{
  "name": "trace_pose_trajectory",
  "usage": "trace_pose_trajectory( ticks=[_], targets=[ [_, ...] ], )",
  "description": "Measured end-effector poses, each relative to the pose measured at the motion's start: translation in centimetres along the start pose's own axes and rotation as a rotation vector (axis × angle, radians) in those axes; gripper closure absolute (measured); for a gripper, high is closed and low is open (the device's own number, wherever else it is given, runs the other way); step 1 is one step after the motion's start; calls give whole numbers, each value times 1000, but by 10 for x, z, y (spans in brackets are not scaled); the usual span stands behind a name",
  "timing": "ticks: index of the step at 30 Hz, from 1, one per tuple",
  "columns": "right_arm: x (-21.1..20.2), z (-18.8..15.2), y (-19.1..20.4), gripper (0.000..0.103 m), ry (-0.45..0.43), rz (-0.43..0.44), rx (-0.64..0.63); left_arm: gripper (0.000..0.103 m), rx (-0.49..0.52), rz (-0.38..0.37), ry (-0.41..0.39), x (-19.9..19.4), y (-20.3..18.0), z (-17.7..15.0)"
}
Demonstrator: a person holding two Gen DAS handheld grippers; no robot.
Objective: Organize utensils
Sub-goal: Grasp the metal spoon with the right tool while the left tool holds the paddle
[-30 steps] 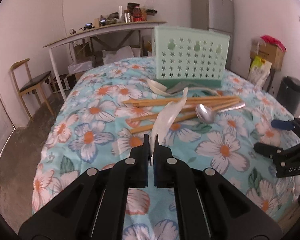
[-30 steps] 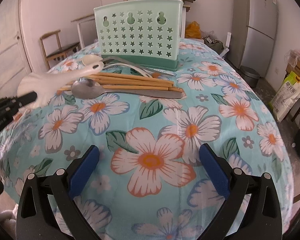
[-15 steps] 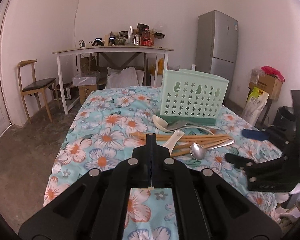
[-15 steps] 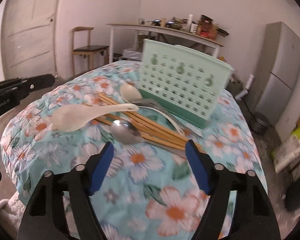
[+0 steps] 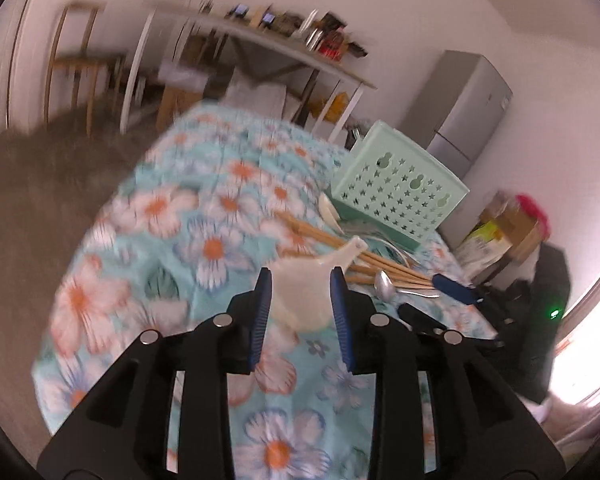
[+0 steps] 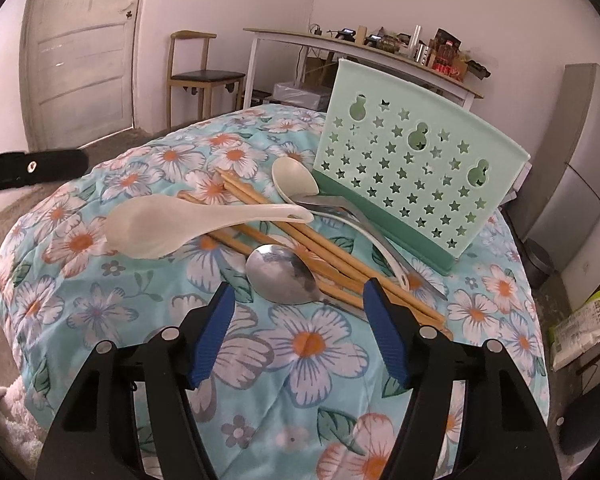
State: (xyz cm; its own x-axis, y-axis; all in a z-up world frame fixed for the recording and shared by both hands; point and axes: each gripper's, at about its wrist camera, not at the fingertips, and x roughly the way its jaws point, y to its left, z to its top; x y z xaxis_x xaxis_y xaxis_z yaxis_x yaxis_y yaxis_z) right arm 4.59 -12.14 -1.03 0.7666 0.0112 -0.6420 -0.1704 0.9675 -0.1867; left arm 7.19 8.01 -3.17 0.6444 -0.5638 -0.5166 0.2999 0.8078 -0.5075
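Note:
A white plastic spoon [image 6: 168,226] lies on the flowered cloth, its handle resting on the wooden chopsticks [image 6: 300,236]. My left gripper [image 5: 300,312] is opening; the spoon's bowl [image 5: 300,300] shows between its blue pads, untouched. In the right wrist view, a left gripper finger [image 6: 32,168] sits well apart from that spoon. My right gripper [image 6: 298,330] is closing with nothing between its pads, just short of the metal spoon [image 6: 280,280]. A cream spoon [image 6: 294,182] lies by the mint green star-holed organizer [image 6: 412,168].
Chopsticks, spoons and a grey utensil form a pile in front of the organizer [image 5: 396,200]. The cloth-covered table [image 6: 308,344] drops off at its left and near edges. A wooden chair [image 6: 196,76], a long desk and a grey fridge [image 6: 580,152] stand behind.
The left gripper, earlier shut on the white spoon, has let it go and opened; the spoon now lies on the chopsticks. The right gripper's jaws have narrowed and it has rolled toward the metal spoon.

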Motion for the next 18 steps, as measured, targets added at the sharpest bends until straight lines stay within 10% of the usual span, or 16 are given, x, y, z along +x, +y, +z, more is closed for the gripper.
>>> trace_pose_trajectory(
  ticks=[7,18],
  targets=[
    [0,-3,-2,38,-8,7,12,72,-228,-124,180,38,17,-18],
    [-12,-4,7,38,-40,-7,-45,96,-474,-120,162,66,43,-20]
  ],
)
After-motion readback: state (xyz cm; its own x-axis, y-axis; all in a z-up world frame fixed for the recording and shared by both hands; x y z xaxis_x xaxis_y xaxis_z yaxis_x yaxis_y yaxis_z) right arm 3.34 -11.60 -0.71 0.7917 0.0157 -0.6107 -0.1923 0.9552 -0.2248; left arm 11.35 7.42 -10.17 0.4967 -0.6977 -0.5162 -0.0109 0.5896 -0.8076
